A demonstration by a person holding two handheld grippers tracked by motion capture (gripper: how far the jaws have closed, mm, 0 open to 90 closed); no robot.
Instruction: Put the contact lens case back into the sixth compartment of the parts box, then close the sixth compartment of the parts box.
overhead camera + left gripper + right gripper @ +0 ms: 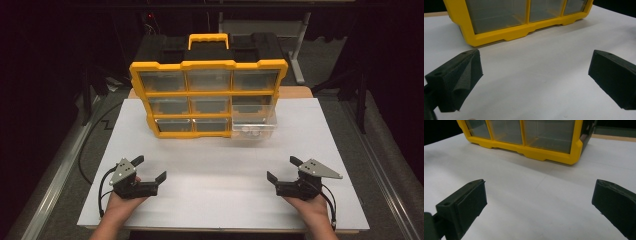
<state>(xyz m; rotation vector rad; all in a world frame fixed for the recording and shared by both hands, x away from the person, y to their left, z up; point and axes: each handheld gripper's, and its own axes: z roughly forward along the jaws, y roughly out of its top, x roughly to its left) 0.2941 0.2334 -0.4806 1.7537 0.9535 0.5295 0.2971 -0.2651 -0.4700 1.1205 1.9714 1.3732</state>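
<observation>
White tabletop (210, 190) held a yellow organizer (207, 97), its bottom-right drawer (254, 129) pulled out. Left gripper (534, 72) and right gripper (539, 202) sat wide open, empty, well short of it. I'd approach that drawer squarely.

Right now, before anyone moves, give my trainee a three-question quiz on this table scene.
1. True or false: the left gripper is shut on a drawer.
2. Which drawer of the yellow organizer is pulled out? A) top left B) middle centre C) bottom right
3. Fill the gap: the organizer stands on a ___ board, and both grippers rest on it near the person's edge.

Key
1. False. The left gripper is open and holds nothing, and so is the right gripper.
2. C. The clear bottom right drawer sticks out, with small pale things inside.
3. White.
</observation>
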